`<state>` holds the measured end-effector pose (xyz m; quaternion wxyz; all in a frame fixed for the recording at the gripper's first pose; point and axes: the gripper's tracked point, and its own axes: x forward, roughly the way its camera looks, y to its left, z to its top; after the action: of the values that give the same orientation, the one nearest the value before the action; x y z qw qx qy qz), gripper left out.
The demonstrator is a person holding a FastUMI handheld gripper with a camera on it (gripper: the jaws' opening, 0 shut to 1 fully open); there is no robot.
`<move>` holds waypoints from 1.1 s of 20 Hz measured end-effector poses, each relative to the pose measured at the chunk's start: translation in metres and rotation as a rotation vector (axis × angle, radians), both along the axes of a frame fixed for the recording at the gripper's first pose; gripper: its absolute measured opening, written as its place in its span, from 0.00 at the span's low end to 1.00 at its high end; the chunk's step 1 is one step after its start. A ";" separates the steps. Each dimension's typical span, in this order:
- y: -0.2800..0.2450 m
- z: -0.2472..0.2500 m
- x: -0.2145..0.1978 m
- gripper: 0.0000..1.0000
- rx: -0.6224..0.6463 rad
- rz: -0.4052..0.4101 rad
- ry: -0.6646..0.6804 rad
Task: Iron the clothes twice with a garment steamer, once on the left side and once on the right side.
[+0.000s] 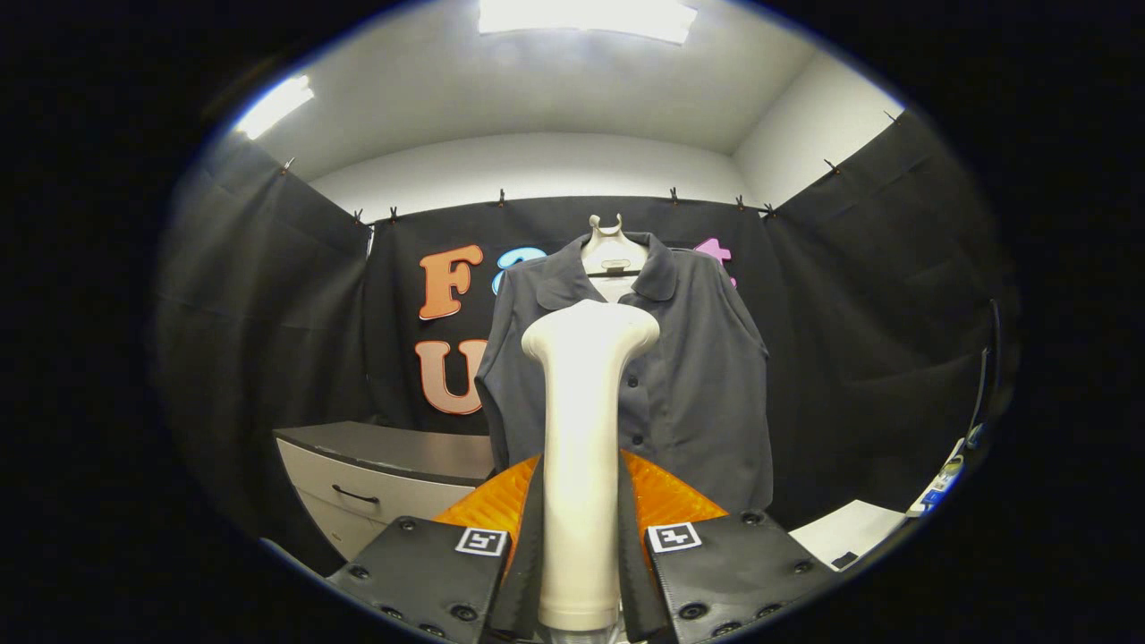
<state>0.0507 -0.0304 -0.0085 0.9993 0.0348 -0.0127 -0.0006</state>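
- A dark grey short-sleeved collared shirt [698, 376] with a buttoned front is seen hung on a pale plastic hanger [608, 246], straight ahead, against the black cloth wall [859, 313] of the booth.
- A grey-topped cabinet [376, 474] with pale drawer fronts and a dark handle is seen low down beside the shirt's hem, against the wall; it is used here as a worktop.
- A white flat surface [850, 528] is seen low on the other side, past the shirt; what it is cannot be told.
- A cream-white handheld garment steamer [581, 465], smooth plastic with a wide rounded head, is held upright between the fingers, its head raised in front of the shirt's chest and button line. Whether the head touches the cloth cannot be told.
- The tool [580, 555] is seen clamped on the steamer's handle, both fingers pressed against its sides.
- Square black-and-white markers [673, 537] are seen on the fingers' upper faces.
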 end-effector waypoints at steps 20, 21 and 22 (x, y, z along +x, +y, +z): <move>0.014 0.000 -0.001 0.43 -0.008 0.021 -0.002; 0.014 -0.001 0.000 0.43 -0.007 0.020 -0.002; 0.014 0.000 -0.001 0.43 -0.006 0.019 -0.003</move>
<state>0.0501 -0.0167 -0.0086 0.9994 0.0319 -0.0138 0.0092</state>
